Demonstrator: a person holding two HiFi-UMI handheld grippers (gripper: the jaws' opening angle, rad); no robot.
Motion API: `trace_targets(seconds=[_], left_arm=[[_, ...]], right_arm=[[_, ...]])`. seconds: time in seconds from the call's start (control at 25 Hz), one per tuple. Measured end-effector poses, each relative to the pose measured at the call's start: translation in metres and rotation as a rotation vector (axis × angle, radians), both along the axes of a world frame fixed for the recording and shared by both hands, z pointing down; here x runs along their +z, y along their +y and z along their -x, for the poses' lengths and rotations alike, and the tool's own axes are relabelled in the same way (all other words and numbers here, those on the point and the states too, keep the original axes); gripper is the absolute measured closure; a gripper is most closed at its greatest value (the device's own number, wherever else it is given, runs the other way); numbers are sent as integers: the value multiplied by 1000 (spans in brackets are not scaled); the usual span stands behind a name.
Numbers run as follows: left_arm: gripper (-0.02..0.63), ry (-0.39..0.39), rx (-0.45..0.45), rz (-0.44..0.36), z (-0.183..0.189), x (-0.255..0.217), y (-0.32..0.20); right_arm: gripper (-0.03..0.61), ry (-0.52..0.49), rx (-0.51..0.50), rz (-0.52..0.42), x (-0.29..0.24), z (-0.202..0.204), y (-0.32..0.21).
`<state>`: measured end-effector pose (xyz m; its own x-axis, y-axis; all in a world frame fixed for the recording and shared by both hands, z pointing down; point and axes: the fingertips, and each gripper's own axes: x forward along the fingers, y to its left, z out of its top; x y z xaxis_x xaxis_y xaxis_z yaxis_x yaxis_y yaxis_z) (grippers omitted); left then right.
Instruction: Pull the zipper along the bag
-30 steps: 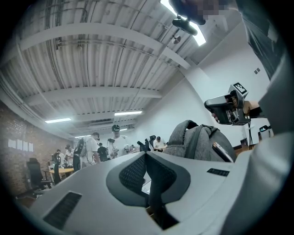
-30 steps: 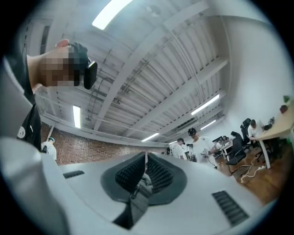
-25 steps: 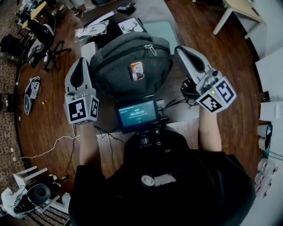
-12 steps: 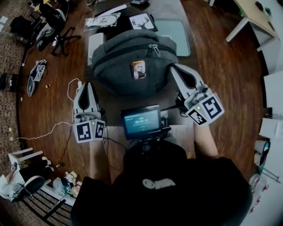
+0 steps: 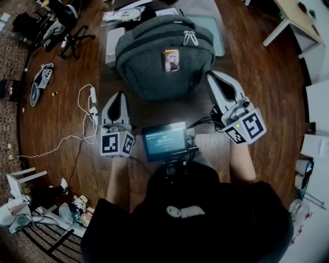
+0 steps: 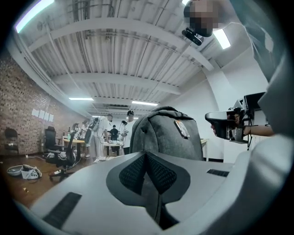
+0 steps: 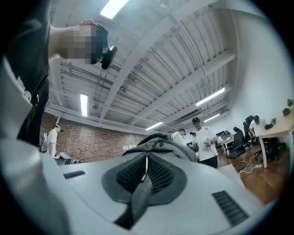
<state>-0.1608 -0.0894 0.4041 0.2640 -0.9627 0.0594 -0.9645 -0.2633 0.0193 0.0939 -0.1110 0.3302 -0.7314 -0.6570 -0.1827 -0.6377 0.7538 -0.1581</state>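
A grey backpack (image 5: 163, 56) stands on the table, with silver zipper pulls (image 5: 190, 38) on its top and a small picture tag (image 5: 171, 59) on its front. My left gripper (image 5: 118, 99) sits below and left of the bag, shut and empty, apart from the fabric. To the bag's right my right gripper (image 5: 216, 81) is shut with nothing in it, its tip close beside the bag's lower right side. The left gripper view shows the backpack (image 6: 166, 133) upright ahead of the shut pads. Only the bag's top (image 7: 158, 140) rises above the pads in the right gripper view.
A small screen (image 5: 164, 141) on a stand sits between my arms. A pale green mat (image 5: 217, 36) lies behind the bag. White cables (image 5: 85, 110) trail over the wooden floor at left, with chairs (image 5: 64, 23) and clutter beyond. A white table (image 5: 290, 15) stands far right.
Both grippers have dropped back toward me, away from the bag's sides; the left moved most, inward and down. The bag now sits higher in the head view. Both stay shut.
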Motion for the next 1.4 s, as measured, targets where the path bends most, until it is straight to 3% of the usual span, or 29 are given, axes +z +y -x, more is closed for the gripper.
trace_targets(seconds=[0.32,0.52,0.72,1.0,1.32,1.4], left_arm=[[607,90,41,-21,39,-2,101],[607,78,46,-61,60,-19,172],[607,90,97,-105,68,-42,229],[607,94,124,-96,44,-55,256],[607,17,-31,-30,2,-47,259],[607,13,-35,-19,-13,-45,259]], right_arm=[[563,-42,96,-21,-13,25,114],[563,45,159,-67,-23,47,194],[563,63,171,-58,-26,69,255],[563,114,218,-33,-23,65,284],[563,102,267,60,11,25,279],[563,86,273,75,12,13,282]])
